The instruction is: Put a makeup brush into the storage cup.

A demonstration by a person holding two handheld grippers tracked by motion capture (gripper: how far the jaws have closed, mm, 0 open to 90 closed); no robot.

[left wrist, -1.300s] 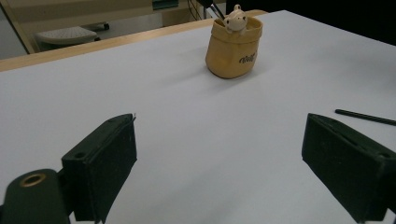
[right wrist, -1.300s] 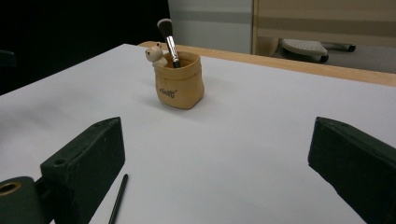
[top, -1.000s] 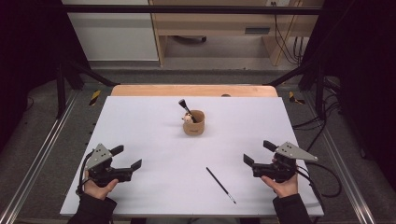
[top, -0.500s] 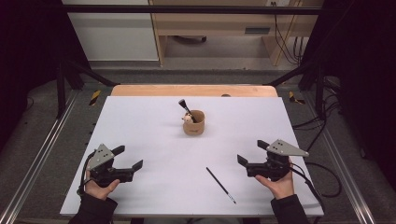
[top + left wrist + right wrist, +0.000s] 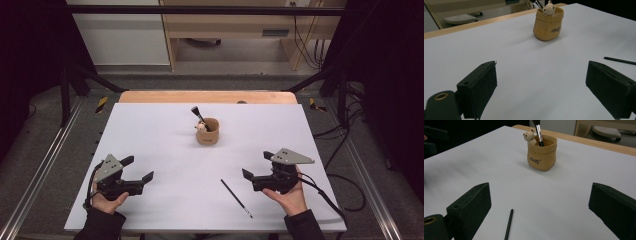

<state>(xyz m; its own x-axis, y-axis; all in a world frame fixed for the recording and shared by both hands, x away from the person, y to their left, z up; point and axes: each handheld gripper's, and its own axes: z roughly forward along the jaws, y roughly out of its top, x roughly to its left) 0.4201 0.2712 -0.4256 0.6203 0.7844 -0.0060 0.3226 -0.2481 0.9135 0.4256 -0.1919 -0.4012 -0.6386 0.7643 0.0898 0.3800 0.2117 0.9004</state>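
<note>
The right gripper [image 5: 257, 167] has its jaws spread wide and holds nothing. Just ahead of its left jaw lies a thin black brush [image 5: 508, 225], a straight dark stick flat on the white table [image 5: 150, 135]. The left gripper [image 5: 137, 168] is likewise wide open and empty. Farther off, ahead of both, stands a tan sack-shaped pot [image 5: 541, 152] with a small bear figure [image 5: 530, 136] and an upright brush [image 5: 538, 132].
</note>
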